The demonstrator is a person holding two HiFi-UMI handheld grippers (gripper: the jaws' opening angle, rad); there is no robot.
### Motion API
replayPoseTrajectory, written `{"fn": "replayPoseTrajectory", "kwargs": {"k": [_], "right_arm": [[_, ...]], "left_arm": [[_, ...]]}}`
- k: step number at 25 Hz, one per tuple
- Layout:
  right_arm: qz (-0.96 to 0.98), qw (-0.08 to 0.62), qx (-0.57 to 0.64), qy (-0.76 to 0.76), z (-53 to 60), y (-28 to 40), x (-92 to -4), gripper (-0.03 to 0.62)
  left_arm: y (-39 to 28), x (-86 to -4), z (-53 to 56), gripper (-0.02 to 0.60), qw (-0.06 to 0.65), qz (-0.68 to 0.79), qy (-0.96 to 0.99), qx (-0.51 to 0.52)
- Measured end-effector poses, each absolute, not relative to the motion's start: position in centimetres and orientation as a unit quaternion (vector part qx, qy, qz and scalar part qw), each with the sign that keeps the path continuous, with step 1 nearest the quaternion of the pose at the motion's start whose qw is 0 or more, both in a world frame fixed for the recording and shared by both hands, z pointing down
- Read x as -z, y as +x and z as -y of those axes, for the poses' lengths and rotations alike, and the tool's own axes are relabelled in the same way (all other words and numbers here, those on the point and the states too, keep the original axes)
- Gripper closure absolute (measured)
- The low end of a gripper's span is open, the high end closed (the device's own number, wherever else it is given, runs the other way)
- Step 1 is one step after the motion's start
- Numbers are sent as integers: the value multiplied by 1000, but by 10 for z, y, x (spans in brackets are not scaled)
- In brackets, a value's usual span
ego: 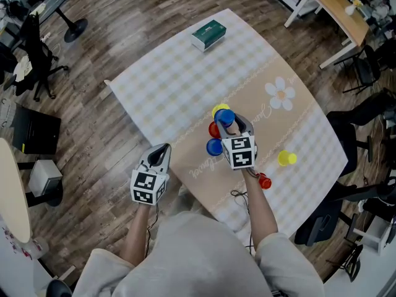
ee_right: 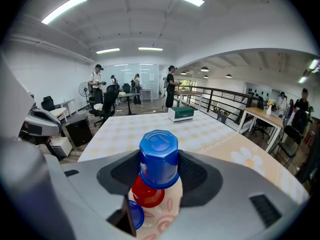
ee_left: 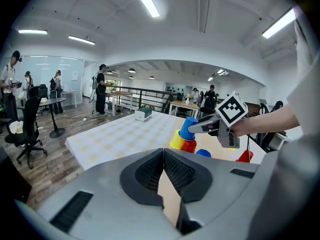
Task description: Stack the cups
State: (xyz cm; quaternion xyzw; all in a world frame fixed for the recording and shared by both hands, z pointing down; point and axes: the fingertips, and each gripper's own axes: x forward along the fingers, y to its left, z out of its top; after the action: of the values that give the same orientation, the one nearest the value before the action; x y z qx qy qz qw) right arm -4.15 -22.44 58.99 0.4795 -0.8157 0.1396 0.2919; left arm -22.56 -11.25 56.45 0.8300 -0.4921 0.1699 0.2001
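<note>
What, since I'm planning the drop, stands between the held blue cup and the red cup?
Nothing visible: the right gripper holds the blue cup just over the red cup; a second blue cup sits beside it.

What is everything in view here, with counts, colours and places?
Table: one, pale checked and beige cloth, centre.
Box: one, green, table's far end.
Blue cups: two; one blue cup upside down in the right gripper, one on the table just below it.
Red cups: two; one beside the held cup, one near the table's edge.
Yellow cups: two; one behind the held cup, one alone at right.
Left gripper: shut, empty, at the table's edge.
Right gripper: shut on the blue cup.
</note>
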Motion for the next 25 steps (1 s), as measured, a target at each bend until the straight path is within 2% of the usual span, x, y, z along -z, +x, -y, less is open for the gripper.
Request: {"fn": "replayPoseTrajectory", "kwargs": {"k": [6, 11, 25], "right_arm": [[818, 290, -141, 476, 224, -43, -591, 356], [821, 287, -144, 472, 222, -44, -593, 283], [818, 250, -133, 501, 213, -25, -565, 287]], "left_arm": [[-226, -565, 113, 568, 200, 492, 830, -169], [-226, -564, 112, 568, 200, 492, 830, -169], [-211, -559, 112, 568, 192, 478, 840, -168]]}}
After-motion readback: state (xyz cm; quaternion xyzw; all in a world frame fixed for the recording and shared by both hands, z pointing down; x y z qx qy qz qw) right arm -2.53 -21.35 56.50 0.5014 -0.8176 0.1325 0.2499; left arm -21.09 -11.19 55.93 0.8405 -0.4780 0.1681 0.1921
